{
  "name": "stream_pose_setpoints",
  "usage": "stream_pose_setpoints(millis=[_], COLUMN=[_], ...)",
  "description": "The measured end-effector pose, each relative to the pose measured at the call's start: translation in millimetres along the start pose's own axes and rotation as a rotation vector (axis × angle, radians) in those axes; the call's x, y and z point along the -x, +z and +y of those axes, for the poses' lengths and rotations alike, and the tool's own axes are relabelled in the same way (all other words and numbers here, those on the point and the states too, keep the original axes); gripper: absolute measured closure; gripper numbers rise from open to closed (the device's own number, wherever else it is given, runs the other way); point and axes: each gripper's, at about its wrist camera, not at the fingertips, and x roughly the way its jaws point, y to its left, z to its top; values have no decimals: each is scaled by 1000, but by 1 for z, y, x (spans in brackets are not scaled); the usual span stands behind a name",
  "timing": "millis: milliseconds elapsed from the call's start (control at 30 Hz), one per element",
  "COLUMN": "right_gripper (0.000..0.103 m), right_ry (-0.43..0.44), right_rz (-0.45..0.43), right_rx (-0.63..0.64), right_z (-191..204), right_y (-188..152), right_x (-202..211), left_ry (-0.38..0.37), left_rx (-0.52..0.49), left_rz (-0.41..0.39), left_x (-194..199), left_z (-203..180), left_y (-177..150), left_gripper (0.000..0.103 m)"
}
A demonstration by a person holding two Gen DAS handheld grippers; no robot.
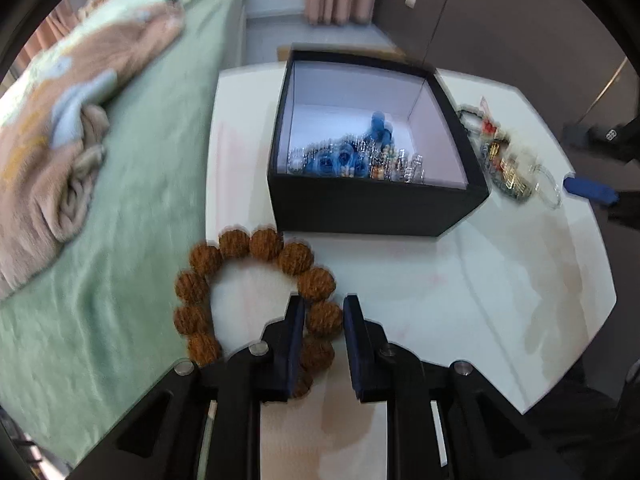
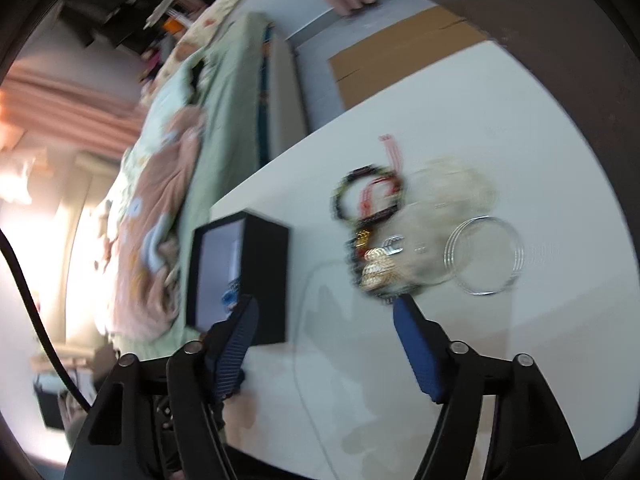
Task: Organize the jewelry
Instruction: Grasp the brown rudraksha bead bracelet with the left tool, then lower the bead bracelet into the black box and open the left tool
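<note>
One strand is in hand: the left gripper pinches the brown bead bracelet by a single bead on its near right arc, the jaws narrowed onto it, while the rest of the loop hangs out ahead and to the gripper's left, over the edge of the white table. The black box sits just ahead, slightly right of the fingers, already holding blue and clear beaded pieces.

That grip looks risky. The beads are round, knobbly and wrinkled like carved seeds, so a hold on one bead could roll or slip, and the loop could then drop toward the green bedspread beside the table. The dangling loop might also catch the box's tall, stiff wall on the way in.

The right gripper hovers with its ribbed blue pads spread wide and nothing between them. Ahead of it lies the jewelry pile: dark beaded strands, a gold woven piece, and thin clear bangles off to its right. The tangle could lift as a clump; the smooth bangles look likely to skid.
</note>
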Motion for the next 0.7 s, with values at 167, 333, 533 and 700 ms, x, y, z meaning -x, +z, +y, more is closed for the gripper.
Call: stream_pose_setpoints(millis=[167, 333, 533, 700], right_gripper=[32, 32, 32, 41], right_ry=[-81, -107, -135, -141], right_rz=[-15, -26, -41, -41], right_rx=[-48, -71, -139, -145], right_z=[-26, -36, -53, -56], right_y=[7, 8, 13, 18], right_x=[9, 13, 10, 5], left_ry=[-3, 6, -7, -23], left_rx=[-3, 22, 18, -10], left_rz=[-54, -167, -279, -332], left_x=[22, 67, 110, 128], left_z=[5, 16, 15, 0], left_y=[0, 13, 35, 55], left_gripper=[84, 84, 84, 84])
